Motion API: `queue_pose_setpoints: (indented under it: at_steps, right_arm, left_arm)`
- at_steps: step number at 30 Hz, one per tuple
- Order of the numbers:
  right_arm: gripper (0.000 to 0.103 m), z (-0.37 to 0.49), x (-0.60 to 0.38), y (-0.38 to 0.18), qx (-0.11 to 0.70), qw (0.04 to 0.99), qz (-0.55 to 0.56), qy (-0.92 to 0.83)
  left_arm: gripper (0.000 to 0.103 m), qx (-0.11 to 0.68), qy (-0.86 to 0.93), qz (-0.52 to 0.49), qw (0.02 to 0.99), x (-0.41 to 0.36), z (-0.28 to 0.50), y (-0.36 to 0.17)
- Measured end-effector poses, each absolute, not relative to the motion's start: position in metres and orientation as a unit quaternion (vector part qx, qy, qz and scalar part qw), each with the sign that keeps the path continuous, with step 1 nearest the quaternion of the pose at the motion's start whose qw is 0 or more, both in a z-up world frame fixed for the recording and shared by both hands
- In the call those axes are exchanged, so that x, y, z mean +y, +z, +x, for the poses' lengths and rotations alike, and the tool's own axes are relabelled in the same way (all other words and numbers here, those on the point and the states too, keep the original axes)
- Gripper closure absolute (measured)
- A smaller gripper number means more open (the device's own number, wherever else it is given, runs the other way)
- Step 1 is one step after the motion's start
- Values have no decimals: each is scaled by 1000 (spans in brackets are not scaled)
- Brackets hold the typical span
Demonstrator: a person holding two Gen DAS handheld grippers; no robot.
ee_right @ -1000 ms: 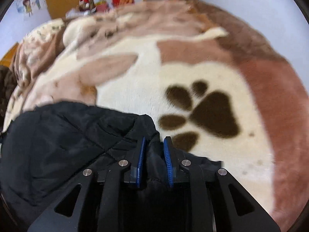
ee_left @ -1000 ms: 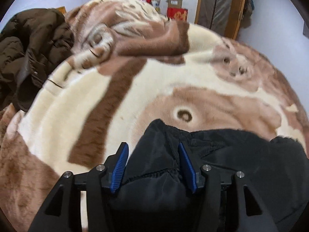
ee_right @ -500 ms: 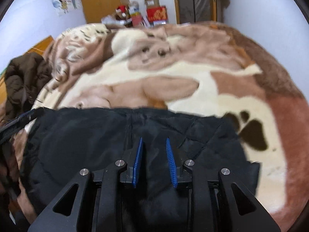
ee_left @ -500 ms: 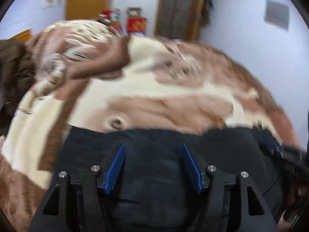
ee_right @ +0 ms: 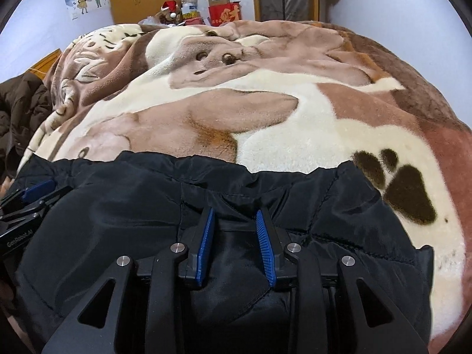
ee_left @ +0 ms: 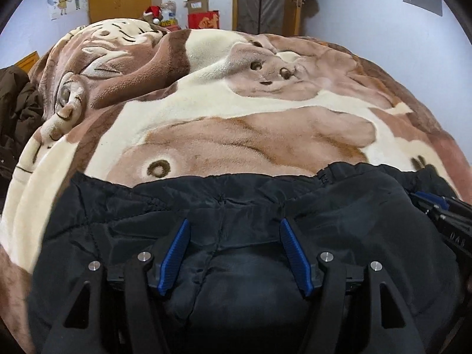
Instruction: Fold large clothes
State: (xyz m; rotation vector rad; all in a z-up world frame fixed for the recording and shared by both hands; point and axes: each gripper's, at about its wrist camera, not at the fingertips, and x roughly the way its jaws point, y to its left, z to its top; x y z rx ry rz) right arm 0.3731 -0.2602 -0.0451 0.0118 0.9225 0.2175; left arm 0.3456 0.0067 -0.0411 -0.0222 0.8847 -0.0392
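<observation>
A black padded jacket (ee_left: 354,206) lies on the near part of a bed, its upper edge running across both views. My left gripper (ee_left: 234,222) hovers over the jacket's left half. Its jaws are opening, and fabric lies loose between the blue pads without being pinched. My right gripper (ee_right: 235,211) stands over the jacket (ee_right: 118,194) further right. Its jaws are opening too, narrower, with a fold of fabric between the pads but not clamped. Each gripper shows at the edge of the other's view: the right gripper (ee_left: 442,212), the left gripper (ee_right: 29,203).
A brown and cream plush blanket (ee_left: 236,112) with a dog and paw print (ee_right: 410,194) covers the bed. A dark brown coat (ee_left: 14,112) is heaped at the bed's left side. Behind the bed are boxes (ee_right: 224,8), a wooden wardrobe and a wall.
The left gripper has swung right across the jacket and the right gripper left, toward each other. Both pairs of jaws stand wider, and the fabric they clamped now lies loose.
</observation>
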Motion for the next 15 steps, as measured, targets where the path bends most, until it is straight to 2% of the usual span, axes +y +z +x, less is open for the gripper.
queue_pose_setpoints:
  at_steps: [5, 9, 15]
  right_arm:
    - [72, 368, -300, -17, 419, 906, 13, 69]
    - [72, 381, -320, -47, 455, 888, 28, 55]
    - [72, 388, -307, -65, 445, 895, 0, 39]
  left_arm:
    - [37, 399, 10, 9, 917, 48, 339, -17]
    - [37, 426, 39, -9, 904, 81, 350, -42]
    - [36, 425, 48, -9, 904, 73, 359, -68]
